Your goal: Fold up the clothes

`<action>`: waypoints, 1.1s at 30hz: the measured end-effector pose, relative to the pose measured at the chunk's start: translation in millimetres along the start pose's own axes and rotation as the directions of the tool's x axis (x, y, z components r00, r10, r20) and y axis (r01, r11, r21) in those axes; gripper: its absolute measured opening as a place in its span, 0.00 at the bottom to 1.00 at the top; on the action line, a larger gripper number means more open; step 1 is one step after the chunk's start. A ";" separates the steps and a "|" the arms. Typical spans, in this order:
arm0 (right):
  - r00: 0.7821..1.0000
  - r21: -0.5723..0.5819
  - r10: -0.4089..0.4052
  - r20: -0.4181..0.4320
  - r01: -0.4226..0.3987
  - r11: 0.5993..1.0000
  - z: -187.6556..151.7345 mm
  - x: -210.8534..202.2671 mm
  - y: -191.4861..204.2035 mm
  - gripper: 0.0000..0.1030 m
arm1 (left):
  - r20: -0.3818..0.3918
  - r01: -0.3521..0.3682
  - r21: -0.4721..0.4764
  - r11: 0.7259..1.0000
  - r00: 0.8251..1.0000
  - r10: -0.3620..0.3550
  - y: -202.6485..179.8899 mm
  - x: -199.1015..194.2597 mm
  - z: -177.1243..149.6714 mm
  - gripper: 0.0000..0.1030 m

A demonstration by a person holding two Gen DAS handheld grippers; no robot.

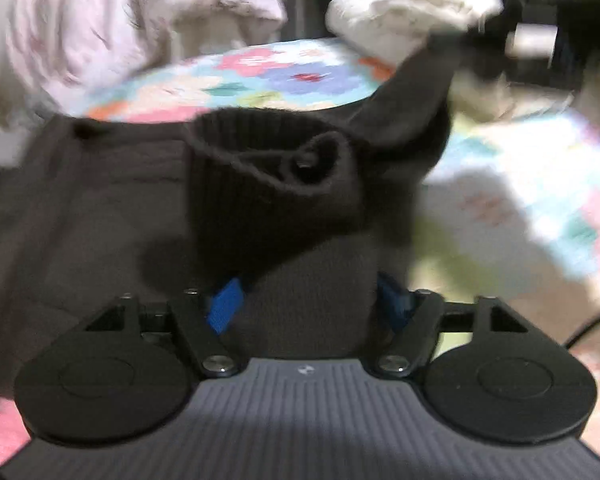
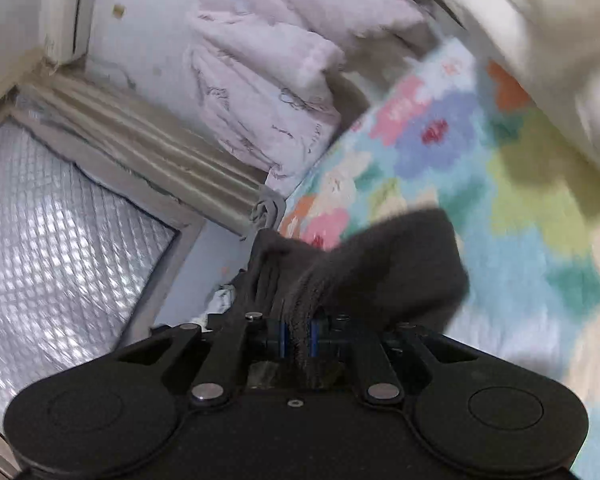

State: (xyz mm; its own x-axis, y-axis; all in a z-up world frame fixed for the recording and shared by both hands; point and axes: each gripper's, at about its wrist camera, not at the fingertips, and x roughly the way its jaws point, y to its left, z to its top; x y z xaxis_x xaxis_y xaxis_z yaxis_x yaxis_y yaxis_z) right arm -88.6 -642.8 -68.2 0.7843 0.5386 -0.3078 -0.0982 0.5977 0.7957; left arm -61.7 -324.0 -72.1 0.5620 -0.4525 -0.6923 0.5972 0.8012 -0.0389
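A dark brown knit sweater (image 1: 280, 200) lies spread over a floral bedspread (image 1: 260, 76), its ribbed edge curled up in front of me. My left gripper (image 1: 310, 304) stands open, its blue fingers (image 1: 225, 306) wide apart with a band of the sweater running between them. One part of the sweater rises to the upper right, where its end blurs into dark shapes. In the right wrist view my right gripper (image 2: 298, 340) is shut on a bunched fold of the sweater (image 2: 400, 264), held above the bedspread (image 2: 500, 200). Both views are motion-blurred.
A pile of white cloth (image 1: 404, 12) sits at the far side of the bed, large in the right wrist view (image 2: 540, 60). A pink-white duvet (image 2: 268, 80) is heaped against the wall. A foil-covered window panel (image 2: 60, 220) lies beyond the bed's edge.
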 end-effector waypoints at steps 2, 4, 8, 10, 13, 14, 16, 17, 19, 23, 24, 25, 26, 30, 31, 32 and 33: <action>1.000 -0.028 -0.006 -0.015 0.006 1.000 15.7 11.0 7.3 0.14 | -0.006 -0.039 0.025 0.999 0.999 0.040 0.3 4.7 0.3 0.38; 0.999 -0.061 -0.013 -0.030 0.011 0.998 29.4 25.1 12.7 0.14 | -0.002 -0.015 -0.105 0.994 1.000 0.015 24.7 -3.9 -1.4 0.33; 0.995 -0.117 -0.062 -0.084 0.052 0.992 43.6 55.6 18.6 0.14 | 0.018 0.004 -0.218 0.976 1.000 0.000 54.7 -9.8 -9.5 0.36; 0.990 -0.107 -0.087 -0.113 0.075 0.991 45.3 71.1 15.5 0.14 | 0.029 0.007 -0.227 0.974 1.000 0.000 57.3 -6.5 -9.7 0.46; 0.984 -0.078 -0.118 -0.137 0.108 0.991 44.1 84.0 6.7 0.14 | 0.021 0.016 -0.232 0.973 1.000 -0.011 54.0 4.3 -2.8 0.67; 0.981 -0.069 -0.128 -0.144 0.119 0.990 43.2 86.9 3.6 0.15 | 0.008 -0.007 -0.215 0.977 1.000 0.009 51.5 10.9 1.4 0.71; 0.975 -0.049 -0.157 -0.156 0.151 0.987 41.8 92.6 -2.6 0.18 | -0.017 -0.052 -0.178 0.983 0.999 0.050 46.7 23.8 9.7 0.75; 0.970 -0.035 -0.181 -0.161 0.178 0.983 41.5 95.2 -5.9 0.19 | -0.034 -0.067 -0.148 0.987 0.997 0.063 44.8 28.7 12.8 0.75; 0.958 -0.007 -0.230 -0.172 0.232 0.973 40.9 100.3 -12.5 0.38 | -0.060 -0.080 -0.100 0.992 0.995 0.075 42.8 40.2 18.8 0.71; 0.939 0.045 -0.280 -0.200 0.295 0.954 38.9 117.4 -31.9 0.49 | -0.007 -0.055 -0.123 0.991 0.998 0.054 53.4 37.2 17.8 0.23; 0.937 0.044 -0.285 -0.201 0.299 0.953 37.7 121.6 -35.5 0.44 | 0.007 -0.054 -0.129 0.990 0.998 0.055 57.0 33.7 15.9 0.19; 0.938 0.034 -0.285 -0.199 0.297 0.954 36.2 125.0 -38.1 0.24 | 0.015 -0.045 -0.140 0.989 0.999 0.047 60.4 29.9 13.8 0.18; 0.939 0.028 -0.282 -0.197 0.293 0.956 34.7 127.5 -39.2 0.18 | 0.025 -0.035 -0.149 0.988 0.999 0.039 63.8 25.9 11.6 0.17; 0.960 -0.013 -0.234 -0.157 0.235 0.972 33.8 124.1 -20.1 0.14 | 0.128 -0.017 -0.139 0.990 0.991 0.035 71.0 -1.9 5.7 0.16; 0.965 -0.026 -0.216 -0.151 0.214 0.976 35.3 122.5 -11.7 0.14 | 0.156 -0.020 -0.127 0.992 0.987 0.040 71.1 -9.8 5.2 0.16; 0.969 -0.041 -0.198 -0.149 0.194 0.980 37.4 120.7 -2.2 0.14 | 0.184 -0.037 -0.108 0.993 0.981 0.056 71.3 -17.6 6.4 0.16; 0.973 -0.061 -0.180 -0.145 0.173 0.983 40.3 118.7 9.7 0.14 | 0.209 -0.062 -0.091 0.994 0.975 0.080 72.4 -28.3 9.3 0.16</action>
State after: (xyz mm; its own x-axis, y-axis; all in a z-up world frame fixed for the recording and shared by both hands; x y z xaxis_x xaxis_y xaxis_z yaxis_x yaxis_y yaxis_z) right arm 28.3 -596.9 -76.0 0.6918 0.5027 -0.5184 0.0015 0.7169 0.6972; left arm -29.0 -256.8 -48.6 0.7153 -0.4585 -0.5274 0.5062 0.8602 -0.0613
